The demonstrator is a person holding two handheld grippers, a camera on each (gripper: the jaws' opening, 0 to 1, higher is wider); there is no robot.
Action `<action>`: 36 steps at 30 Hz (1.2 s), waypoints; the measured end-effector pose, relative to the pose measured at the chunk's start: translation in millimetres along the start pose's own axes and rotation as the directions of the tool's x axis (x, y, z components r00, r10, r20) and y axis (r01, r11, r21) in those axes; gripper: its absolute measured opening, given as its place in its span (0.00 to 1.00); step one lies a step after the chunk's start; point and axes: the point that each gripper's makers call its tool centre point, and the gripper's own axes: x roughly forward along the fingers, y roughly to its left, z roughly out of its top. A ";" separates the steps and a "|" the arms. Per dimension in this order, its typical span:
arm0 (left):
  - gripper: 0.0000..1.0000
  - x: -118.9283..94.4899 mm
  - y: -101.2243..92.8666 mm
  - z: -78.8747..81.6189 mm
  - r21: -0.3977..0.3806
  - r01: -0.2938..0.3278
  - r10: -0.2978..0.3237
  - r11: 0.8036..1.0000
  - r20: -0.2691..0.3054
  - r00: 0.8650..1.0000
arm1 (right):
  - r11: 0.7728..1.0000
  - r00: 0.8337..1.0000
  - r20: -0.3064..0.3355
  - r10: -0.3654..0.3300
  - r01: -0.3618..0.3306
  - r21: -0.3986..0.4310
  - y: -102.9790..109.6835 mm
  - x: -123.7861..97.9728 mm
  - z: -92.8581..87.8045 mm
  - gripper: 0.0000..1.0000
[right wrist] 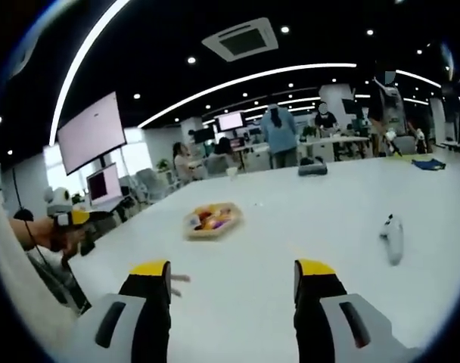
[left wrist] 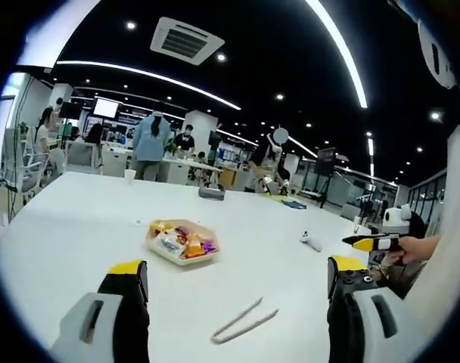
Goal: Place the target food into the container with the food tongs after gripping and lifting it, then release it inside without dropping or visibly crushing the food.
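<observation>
Clearly nothing is done yet: my left gripper [left wrist: 237, 283] and right gripper [right wrist: 234, 283] both gape empty. Tongs [left wrist: 244, 321] lie untouched just nearer me than the food container [left wrist: 182, 243]; gripping, lifting, releasing remain.

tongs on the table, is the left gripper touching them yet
Apart. In the left gripper view the tongs lie flat on the white table, in the open gap of the left gripper, with bare table showing around them.
</observation>
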 end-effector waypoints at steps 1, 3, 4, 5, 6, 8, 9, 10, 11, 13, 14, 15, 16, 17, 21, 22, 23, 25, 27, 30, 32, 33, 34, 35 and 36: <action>0.99 -0.7 1.8 1.7 0.001 -0.004 0.004 1.000 0.006 1.000 | 1.000 1.000 0.001 0.001 -0.001 0.000 -0.4 2.0 0.8 0.66; 0.99 -3.4 8.1 4.1 -0.008 -0.019 0.020 1.000 0.015 1.000 | 1.000 1.000 -0.001 0.005 -0.005 0.003 -1.5 8.3 1.8 0.65; 0.99 -5.1 10.7 5.4 -0.018 -0.026 0.026 0.999 0.021 0.999 | 1.000 1.000 -0.003 0.008 -0.008 0.000 -1.4 12.3 2.4 0.65; 0.99 -7.4 14.3 7.4 -0.029 -0.035 0.036 0.999 0.032 0.999 | 1.000 1.000 -0.004 0.010 -0.010 -0.005 -0.4 16.0 4.1 0.65; 0.99 -10.2 18.2 9.2 -0.034 -0.046 0.047 0.998 0.045 0.998 | 1.000 1.000 -0.004 0.013 -0.013 -0.007 0.0 18.4 5.1 0.65; 0.99 -14.7 24.6 9.3 -0.043 -0.065 0.067 0.997 0.049 0.997 | 1.000 1.000 -0.005 0.020 -0.020 -0.011 1.3 23.7 6.8 0.64; 0.99 -15.7 25.7 9.4 -0.044 -0.068 0.070 0.997 0.051 0.996 | 1.000 1.000 -0.005 0.023 -0.023 -0.013 1.7 25.6 7.0 0.64; 0.99 -19.1 29.9 9.2 -0.051 -0.079 0.082 0.996 0.057 0.995 | 1.000 1.000 -0.005 0.025 -0.025 -0.014 2.5 28.3 7.5 0.64; 0.99 -20.7 31.9 8.6 -0.056 -0.085 0.088 0.995 0.057 0.995 | 1.000 1.000 -0.006 0.027 -0.027 -0.014 3.4 29.9 7.7 0.64; 0.99 -24.6 35.8 6.2 -0.062 -0.097 0.101 0.993 0.058 0.993 | 0.999 1.000 -0.008 0.030 -0.030 -0.011 4.8 33.7 6.7 0.64; 0.99 -25.4 36.7 5.8 -0.063 -0.100 0.104 0.993 0.059 0.993 | 0.999 1.000 -0.008 0.030 -0.030 -0.009 5.1 34.7 6.2 0.63; 0.99 -26.7 38.0 5.2 -0.066 -0.105 0.109 0.992 0.059 0.992 | 1.000 0.999 -0.012 0.031 -0.031 -0.005 5.6 36.4 4.9 0.63; 0.99 -29.1 40.6 3.5 -0.073 -0.111 0.115 0.991 0.058 0.992 | 0.999 0.999 -0.023 0.035 -0.035 -0.005 7.9 39.6 2.0 0.62; 0.99 -30.6 42.0 2.7 -0.072 -0.115 0.119 0.991 0.058 0.991 | 0.999 0.999 -0.026 0.039 -0.039 -0.010 9.6 41.4 0.7 0.62; 0.99 -34.3 46.9 1.9 -0.072 -0.123 0.127 0.990 0.056 0.990 | 0.999 0.998 -0.031 0.048 -0.048 -0.012 14.4 46.2 -0.3 0.62; 0.99 -35.1 50.2 1.1 -0.074 -0.127 0.131 0.989 0.054 0.990 | 0.999 0.998 -0.033 0.048 -0.049 -0.011 15.3 48.4 -0.7 0.62; 0.99 -35.9 52.0 1.1 -0.075 -0.130 0.134 0.989 0.054 0.990 | 0.999 0.998 -0.036 0.050 -0.050 -0.010 16.7 50.2 -1.2 0.62; 0.99 -37.8 56.0 2.0 -0.077 -0.135 0.139 0.988 0.055 0.989 | 0.999 0.998 -0.038 0.052 -0.052 -0.008 18.8 52.8 -1.7 0.62; 0.99 -40.1 59.5 2.6 -0.078 -0.140 0.144 0.987 0.056 0.988 | 0.998 0.998 -0.044 0.055 -0.055 -0.009 21.1 56.0 -3.0 0.62; 0.99 -41.8 63.1 2.9 -0.078 -0.144 0.148 0.986 0.057 0.987 | 0.998 0.997 -0.053 0.056 -0.057 -0.016 23.9 60.0 -4.0 0.62; 0.99 -42.6 65.4 2.4 -0.081 -0.147 0.151 0.986 0.059 0.987 | 0.998 0.997 -0.054 0.058 -0.059 -0.017 24.6 61.1 -3.8 0.62; 0.99 -42.8 66.2 2.6 -0.083 -0.147 0.153 0.986 0.060 0.986 | 0.998 0.997 -0.055 0.059 -0.060 -0.018 25.4 61.5 -3.5 0.62; 0.99 -42.8 66.3 2.5 -0.083 -0.148 0.153 0.985 0.061 0.986 | 0.998 0.997 -0.056 0.059 -0.060 -0.020 25.6 62.0 -3.4 0.62; 0.99 -42.9 67.0 2.7 -0.085 -0.149 0.154 0.985 0.064 0.986 | 0.998 0.997 -0.057 0.059 -0.060 -0.021 25.8 62.4 -3.3 0.62; 0.99 -42.9 67.5 2.8 -0.087 -0.149 0.155 0.985 0.064 0.986 | 0.998 0.997 -0.058 0.060 -0.061 -0.021 25.9 62.9 -3.2 0.62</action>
